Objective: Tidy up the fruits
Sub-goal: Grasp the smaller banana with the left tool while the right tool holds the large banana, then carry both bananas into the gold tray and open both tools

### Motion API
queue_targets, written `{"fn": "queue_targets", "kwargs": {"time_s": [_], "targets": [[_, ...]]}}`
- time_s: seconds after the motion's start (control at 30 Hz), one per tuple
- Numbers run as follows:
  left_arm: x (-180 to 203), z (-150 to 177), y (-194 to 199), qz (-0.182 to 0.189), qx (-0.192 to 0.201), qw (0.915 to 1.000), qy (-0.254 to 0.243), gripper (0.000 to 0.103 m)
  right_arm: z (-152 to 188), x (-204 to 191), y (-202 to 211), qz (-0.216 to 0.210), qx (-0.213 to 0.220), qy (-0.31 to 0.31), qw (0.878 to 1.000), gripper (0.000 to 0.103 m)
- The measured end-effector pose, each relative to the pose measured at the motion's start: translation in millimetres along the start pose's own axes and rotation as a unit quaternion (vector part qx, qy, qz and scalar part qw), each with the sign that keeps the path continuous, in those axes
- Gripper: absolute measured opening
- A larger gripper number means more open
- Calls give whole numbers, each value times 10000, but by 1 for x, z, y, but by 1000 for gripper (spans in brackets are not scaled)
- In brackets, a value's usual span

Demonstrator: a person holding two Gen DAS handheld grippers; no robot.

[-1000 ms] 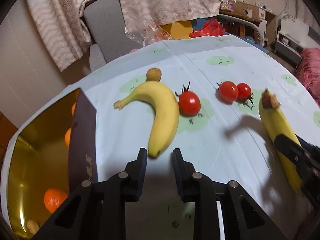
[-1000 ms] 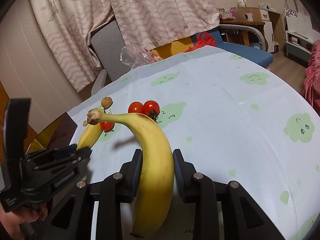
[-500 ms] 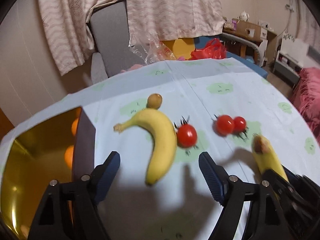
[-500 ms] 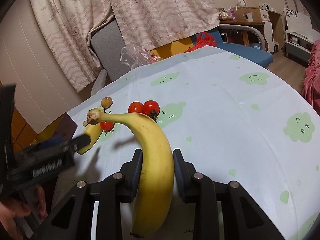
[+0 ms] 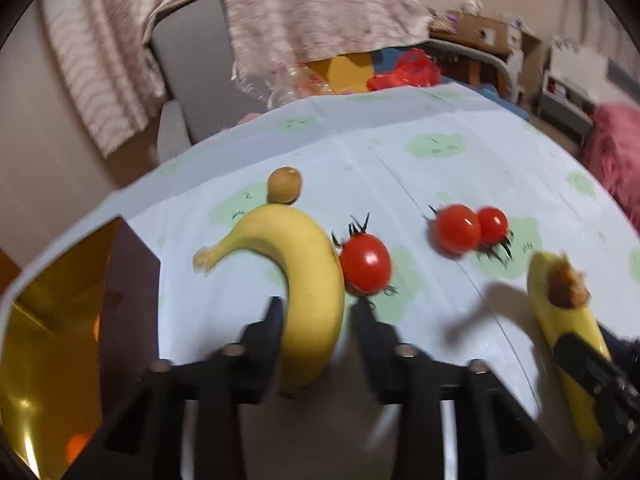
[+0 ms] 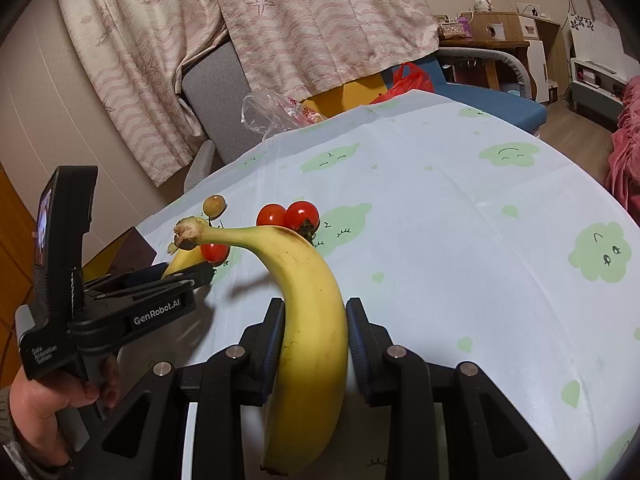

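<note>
**On the worktop, two bananas gripped, tomatoes still loose**

Left wrist view: left tool (image 5: 316,316) clamped on a banana (image 5: 308,280) lying on the worktop (image 5: 440,160). Beside it, one tomato (image 5: 365,263), a tomato pair (image 5: 468,227) and a small brown fruit (image 5: 284,185), none yet boxed. At left, gold box (image 5: 44,344) with an orange (image 5: 76,446) inside.

Right wrist view: right tool (image 6: 315,334) closed around a second banana (image 6: 312,320), held above the cloth. Most sorting apparently left.
</note>
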State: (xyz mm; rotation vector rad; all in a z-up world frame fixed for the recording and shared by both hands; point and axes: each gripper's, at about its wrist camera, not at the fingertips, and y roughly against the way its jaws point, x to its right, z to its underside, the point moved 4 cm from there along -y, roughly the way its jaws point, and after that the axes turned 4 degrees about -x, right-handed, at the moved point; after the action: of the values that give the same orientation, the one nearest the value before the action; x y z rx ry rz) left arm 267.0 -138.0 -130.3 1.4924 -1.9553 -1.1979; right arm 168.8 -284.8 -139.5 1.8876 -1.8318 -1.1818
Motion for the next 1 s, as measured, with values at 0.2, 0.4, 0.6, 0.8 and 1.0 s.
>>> {"fn": "queue_targets", "kwargs": {"time_s": [0.2, 0.4, 0.6, 0.8, 1.0], "targets": [[-3, 12, 13, 81, -62, 9998, 175, 27, 0, 0, 0, 14, 1, 18, 10000, 32], [0, 26, 42, 120, 122, 9997, 169, 27, -1, -1, 0, 58, 9, 61, 10000, 32], [0, 34, 71, 201, 379, 9990, 117, 27, 1, -4, 1, 118, 24, 124, 9999, 31], [-6, 41, 95, 419, 535, 9974, 226, 27, 4, -10, 4, 116, 16, 262, 9996, 31], [-13, 48, 124, 818, 731, 9933, 372, 28, 16, -18, 15, 126, 4, 358, 9993, 31]]}}
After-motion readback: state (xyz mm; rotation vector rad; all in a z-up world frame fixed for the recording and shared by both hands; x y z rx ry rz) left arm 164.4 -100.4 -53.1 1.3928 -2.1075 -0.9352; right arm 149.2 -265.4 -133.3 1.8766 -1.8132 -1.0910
